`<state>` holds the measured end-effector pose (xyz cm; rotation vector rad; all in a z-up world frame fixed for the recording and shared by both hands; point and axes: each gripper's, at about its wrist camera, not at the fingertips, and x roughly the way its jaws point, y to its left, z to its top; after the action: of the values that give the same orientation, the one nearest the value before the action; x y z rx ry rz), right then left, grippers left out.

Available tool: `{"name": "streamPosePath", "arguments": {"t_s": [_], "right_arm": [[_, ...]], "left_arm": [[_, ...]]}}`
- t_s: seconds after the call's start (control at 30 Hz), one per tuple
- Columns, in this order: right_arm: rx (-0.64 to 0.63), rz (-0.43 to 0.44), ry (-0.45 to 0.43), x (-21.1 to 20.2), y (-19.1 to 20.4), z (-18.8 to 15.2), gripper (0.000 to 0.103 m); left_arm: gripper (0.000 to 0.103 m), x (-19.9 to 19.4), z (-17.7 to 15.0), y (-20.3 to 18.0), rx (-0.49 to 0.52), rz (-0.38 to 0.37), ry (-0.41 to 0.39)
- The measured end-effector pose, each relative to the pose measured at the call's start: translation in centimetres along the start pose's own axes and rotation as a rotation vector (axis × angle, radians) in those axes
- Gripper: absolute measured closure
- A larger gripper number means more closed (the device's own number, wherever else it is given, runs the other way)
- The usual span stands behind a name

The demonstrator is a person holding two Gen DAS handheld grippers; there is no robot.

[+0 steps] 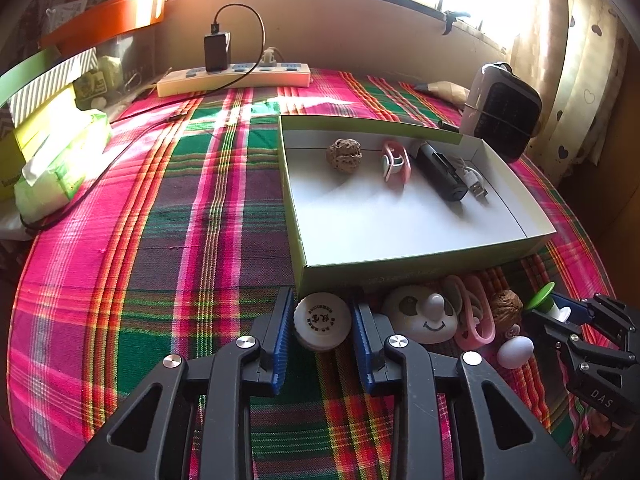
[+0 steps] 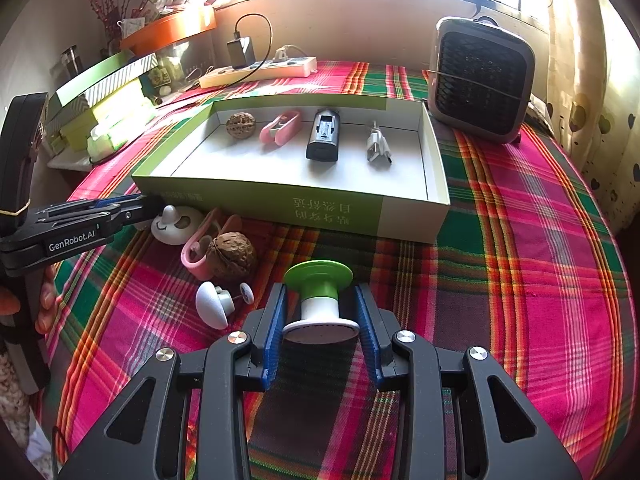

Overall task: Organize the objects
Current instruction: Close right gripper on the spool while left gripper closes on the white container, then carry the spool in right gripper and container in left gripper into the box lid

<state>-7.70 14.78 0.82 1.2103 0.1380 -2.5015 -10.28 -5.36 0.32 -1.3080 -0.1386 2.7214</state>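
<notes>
Plaid tablecloth (image 1: pixel 140 240): your left gripper (image 1: pixel 323 322), marked GenRobot.AI, clamps printed white cap (image 1: pixel 322 321); right gripper (image 2: pixel 320 312) clamps green-white spool (image 2: pixel 319 296) below box (image 2: pixel 256 196) front edge.

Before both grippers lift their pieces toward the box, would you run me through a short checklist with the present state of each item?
1. Left gripper closed on the round white cap: ok, both blue pads sit against its sides.
2. Right gripper closed on the green and white spool: ok, the pads press its white base.
3. Free floor in the box: ok, the near half is bare; the walnut, pink clip, black device and cable line the far side.
4. Neighbours clear of the left grip: cannot tell, the smiley disc lies very close.
5. Whether the cap will hold when lifted: cannot tell.
</notes>
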Motion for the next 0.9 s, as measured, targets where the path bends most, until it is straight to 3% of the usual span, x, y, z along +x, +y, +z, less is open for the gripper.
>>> {"name": "streamPosePath", "arguments": {"t_s": [0.9], "right_arm": [[0.017,0.012,-0.017,-0.45,-0.12,0.08,0.068]], "left_arm": [[0.077,-0.84,-0.34,0.02,0.007,-0.001,-0.006]]}}
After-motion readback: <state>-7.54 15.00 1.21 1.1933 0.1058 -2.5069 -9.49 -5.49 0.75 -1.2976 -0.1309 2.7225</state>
